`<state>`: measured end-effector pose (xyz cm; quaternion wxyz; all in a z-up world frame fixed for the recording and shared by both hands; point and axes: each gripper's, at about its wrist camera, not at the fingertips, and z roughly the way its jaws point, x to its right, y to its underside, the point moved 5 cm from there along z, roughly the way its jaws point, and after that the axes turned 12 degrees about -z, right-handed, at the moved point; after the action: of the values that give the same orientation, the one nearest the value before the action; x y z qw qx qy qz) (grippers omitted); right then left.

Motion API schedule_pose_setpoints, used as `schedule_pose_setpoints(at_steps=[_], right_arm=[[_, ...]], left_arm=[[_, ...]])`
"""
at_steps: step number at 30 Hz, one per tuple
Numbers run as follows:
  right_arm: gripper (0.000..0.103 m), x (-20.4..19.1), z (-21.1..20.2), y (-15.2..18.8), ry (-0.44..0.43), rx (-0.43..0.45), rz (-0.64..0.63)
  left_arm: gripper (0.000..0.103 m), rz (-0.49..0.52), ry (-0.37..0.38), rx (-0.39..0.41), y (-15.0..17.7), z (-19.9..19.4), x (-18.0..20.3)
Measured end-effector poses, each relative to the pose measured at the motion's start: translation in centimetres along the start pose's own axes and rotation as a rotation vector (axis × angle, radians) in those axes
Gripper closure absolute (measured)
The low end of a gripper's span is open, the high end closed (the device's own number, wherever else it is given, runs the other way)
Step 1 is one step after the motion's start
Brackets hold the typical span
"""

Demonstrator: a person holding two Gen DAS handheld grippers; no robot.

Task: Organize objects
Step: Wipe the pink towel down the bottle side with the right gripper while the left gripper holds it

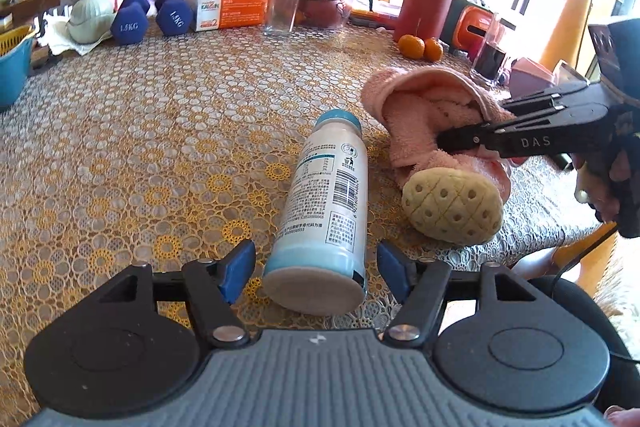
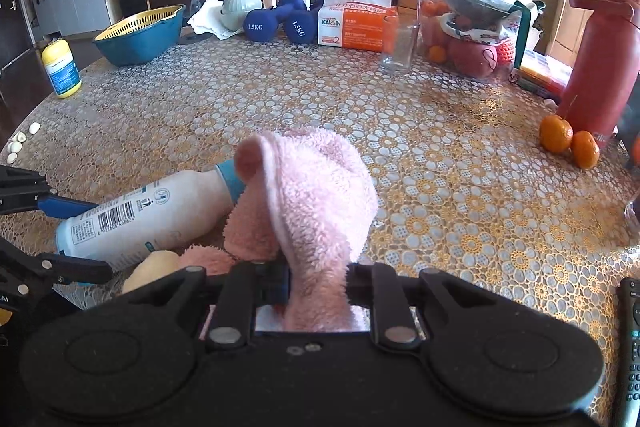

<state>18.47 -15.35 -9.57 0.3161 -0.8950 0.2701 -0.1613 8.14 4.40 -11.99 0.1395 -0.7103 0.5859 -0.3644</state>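
Bottle, white plastic with a pale blue cap and base (image 1: 324,203): lying flat on gold lace-patterned tablecloth (image 1: 160,131), base toward left gripper (image 1: 316,267), long axis toward 12 to 1 o'clock, cap far. Left jaws spread wide, flanking the base, touching nothing. Right gripper (image 2: 316,283) clenched on fluffy pink towel (image 2: 308,195), just at 2 o'clock of the bottle. Left nearer; likely a straight push forward, then close.
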Motion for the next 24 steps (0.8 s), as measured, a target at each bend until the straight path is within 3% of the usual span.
schedule_pose_setpoints(at_steps=[6,13,19,24], right_arm=[[0.084,-0.1,-1.1,0.8,-0.002,0.009,0.005],[0.084,-0.1,-1.3,1.0,-0.003,0.017,0.011],[0.084,-0.2,-1.4,0.9,-0.006,0.029,0.012],[0.085,-0.4,-2.5,-0.1,0.001,0.080,-0.015]], left_arm=[[0.035,-0.197,0.054,-0.024,-0.3,0.0,-1.7],[0.040,-0.197,0.012,-0.015,-0.6,0.7,-1.5],[0.046,-0.101,-0.022,0.008,-0.5,0.7,-0.2],[0.047,0.075,-0.089,0.067,-0.7,0.1,1.7]])
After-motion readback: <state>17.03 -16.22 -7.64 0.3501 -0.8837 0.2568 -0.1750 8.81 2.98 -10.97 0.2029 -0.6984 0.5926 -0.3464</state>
